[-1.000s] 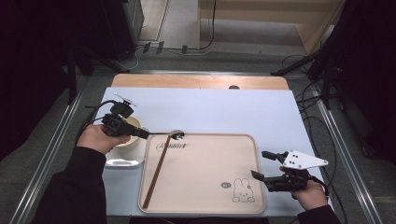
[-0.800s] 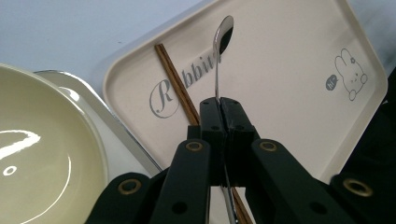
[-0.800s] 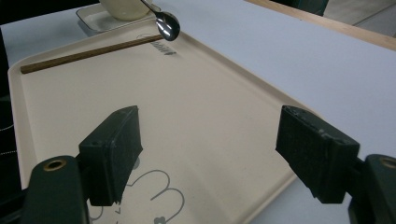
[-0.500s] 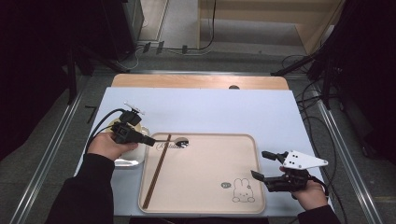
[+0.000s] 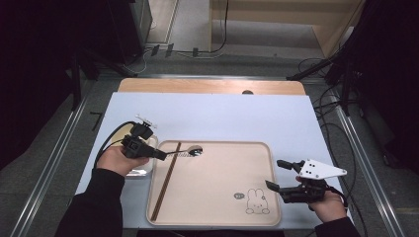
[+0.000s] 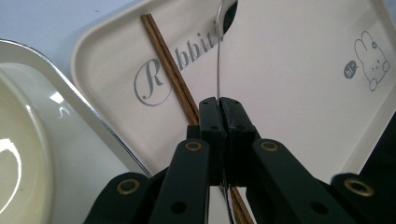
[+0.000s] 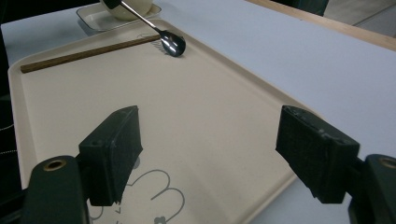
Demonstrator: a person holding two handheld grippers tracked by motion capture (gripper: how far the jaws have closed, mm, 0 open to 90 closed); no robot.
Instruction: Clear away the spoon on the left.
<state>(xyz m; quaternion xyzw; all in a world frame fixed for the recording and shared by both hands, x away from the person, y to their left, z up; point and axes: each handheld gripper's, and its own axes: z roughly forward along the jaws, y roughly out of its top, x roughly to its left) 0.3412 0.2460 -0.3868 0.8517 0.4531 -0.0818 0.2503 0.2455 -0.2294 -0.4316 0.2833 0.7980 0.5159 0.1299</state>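
Note:
My left gripper (image 5: 159,155) (image 6: 219,105) is shut on the thin handle of a metal spoon (image 5: 193,149) (image 6: 218,60) (image 7: 172,43). It is at the left edge of the beige rabbit tray (image 5: 217,187) (image 6: 289,84) (image 7: 187,102). The spoon's bowl lies low over the tray's far left part, by the "Rabbit" lettering; whether it touches I cannot tell. Brown chopsticks (image 5: 165,182) (image 6: 168,60) (image 7: 84,55) lie along the tray's left side. My right gripper (image 5: 275,174) (image 7: 219,144) stands open over the tray's near right corner, with nothing between its jaws.
A cream bowl (image 6: 14,154) (image 7: 128,7) sits on a small white dish (image 5: 143,170) (image 6: 88,140) (image 7: 95,16) just left of the tray, under my left hand. The tray lies on a pale blue mat (image 5: 247,118), with a wooden table edge (image 5: 207,86) beyond.
My left hand has sunk and shifted toward the tray's left edge, bringing the spoon's bowl down to the tray. The right gripper has stayed put.

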